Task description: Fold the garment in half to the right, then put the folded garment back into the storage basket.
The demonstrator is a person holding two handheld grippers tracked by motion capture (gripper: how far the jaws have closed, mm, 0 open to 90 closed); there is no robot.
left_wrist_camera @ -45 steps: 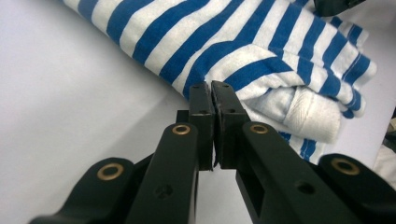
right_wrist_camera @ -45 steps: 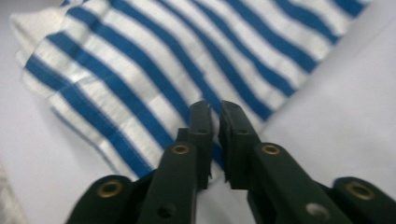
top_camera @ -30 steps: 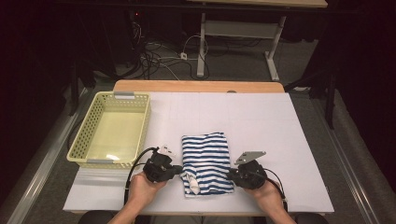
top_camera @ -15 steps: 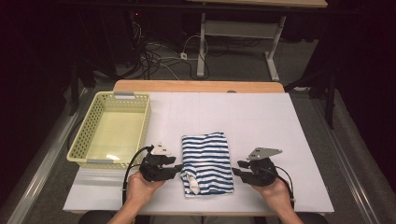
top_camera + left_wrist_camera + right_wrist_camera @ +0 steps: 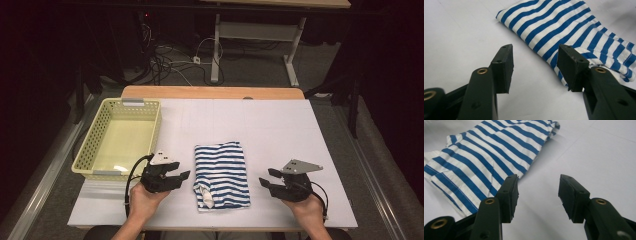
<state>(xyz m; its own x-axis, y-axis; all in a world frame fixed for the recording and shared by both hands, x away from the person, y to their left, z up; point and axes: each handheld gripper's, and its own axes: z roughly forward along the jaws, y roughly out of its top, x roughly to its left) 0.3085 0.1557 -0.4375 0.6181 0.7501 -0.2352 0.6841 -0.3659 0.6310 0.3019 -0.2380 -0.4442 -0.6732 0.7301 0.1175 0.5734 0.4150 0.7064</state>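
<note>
Flanking folded striped cloth point(image 5: 221, 175) w/ both grippers, high view: left gripper point(image 5: 181, 176) & right gripper point(image 5: 265, 181) each side, apart from it, basket point(image 5: 95, 145) empty | left gripper view: jaws wide, cloth point(image 5: 564, 32) just ahead, nothing held | right gripper view: jaws wide, cloth point(image 5: 486, 157) ahead-left | fold looks done; move to basket prob. left

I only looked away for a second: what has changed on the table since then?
Both grippers drew outward from the folded striped shirt: the right gripper farther to the right, the left gripper slightly left. Both have open jaws, holding nothing. The shirt and the yellow basket stayed put.
</note>
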